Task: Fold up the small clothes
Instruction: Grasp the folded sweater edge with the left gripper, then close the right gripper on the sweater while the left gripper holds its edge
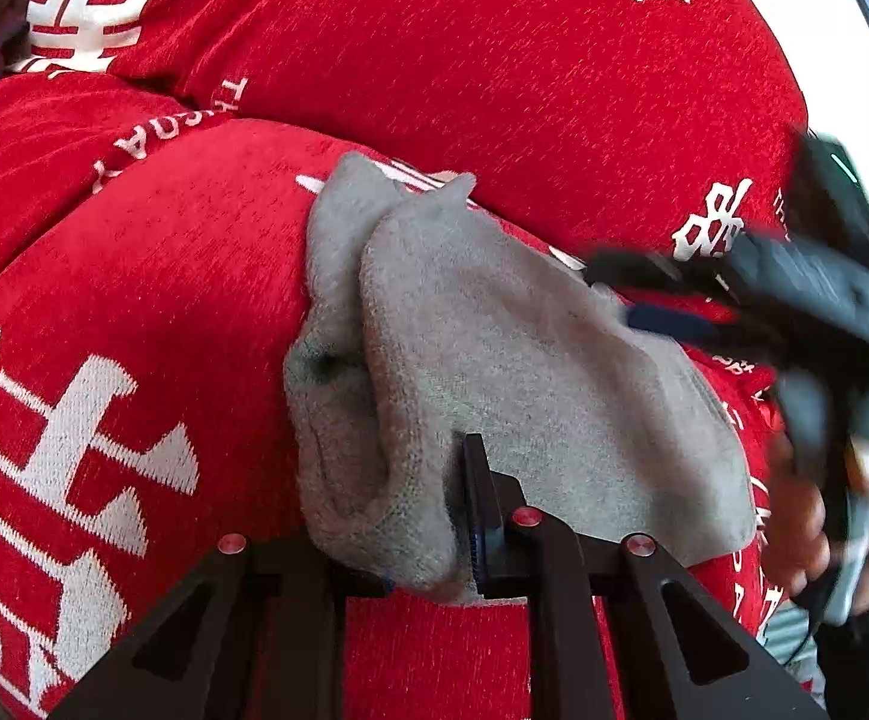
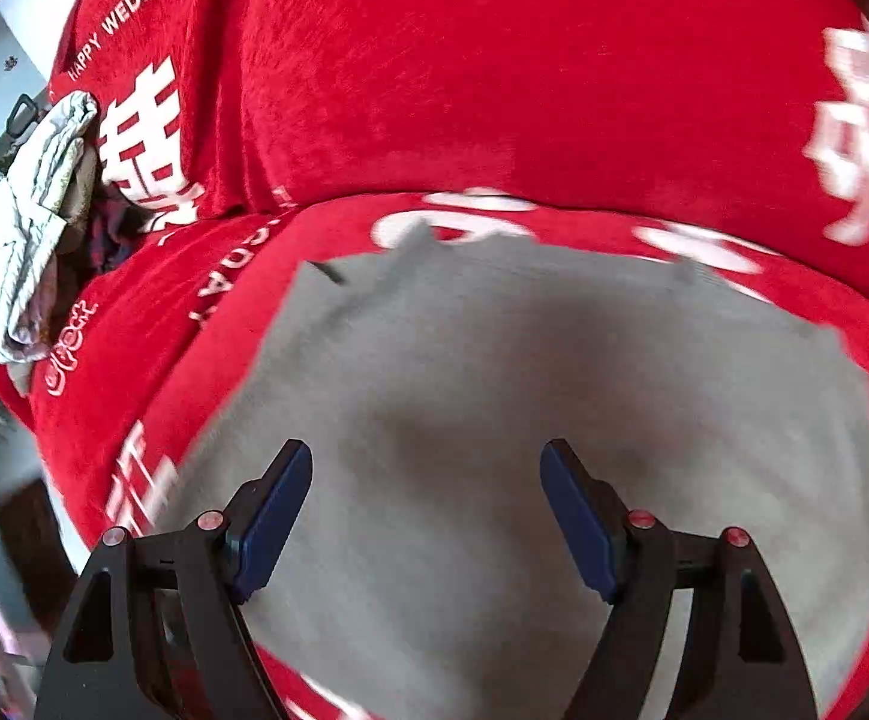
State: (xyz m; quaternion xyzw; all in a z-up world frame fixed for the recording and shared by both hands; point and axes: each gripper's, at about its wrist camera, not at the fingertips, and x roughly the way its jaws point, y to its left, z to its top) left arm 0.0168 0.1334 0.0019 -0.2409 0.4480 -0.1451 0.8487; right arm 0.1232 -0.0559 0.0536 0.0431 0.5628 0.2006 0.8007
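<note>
Gripper first: our left gripper [image 1: 464, 516] is closed almost all the way on the near edge of a grey knitted garment [image 1: 494, 360], and the cloth bunches up between its black fingers [image 1: 482, 480]. No earlier view is at hand, so we say only that the pinch looks firm on the fabric. From the left wrist view, the garment lies crumpled on a red blanket [image 1: 494, 90] with white characters and lettering woven into it. One fold of the grey cloth stands up on the left side, and a flatter flap spreads toward the right.

Our right gripper [image 2: 425, 516] hangs with its jaws wide apart, the blue pads [image 2: 272, 516] well clear of each other, and nothing sits between them. It hovers over the grey garment [image 2: 554, 390], which fills the lower half of the right wrist view and looks smeared by blur. We cannot tell whether the tips touch the cloth. In the left wrist view this same gripper [image 1: 674, 294] appears as a dark blurred shape at the right edge of the garment, with a hand [image 1: 806, 516] around its handle.

Off to the left in the right wrist view, a pale crumpled cloth [image 2: 32, 228] lies at the edge of the red blanket [image 2: 494, 60].
</note>
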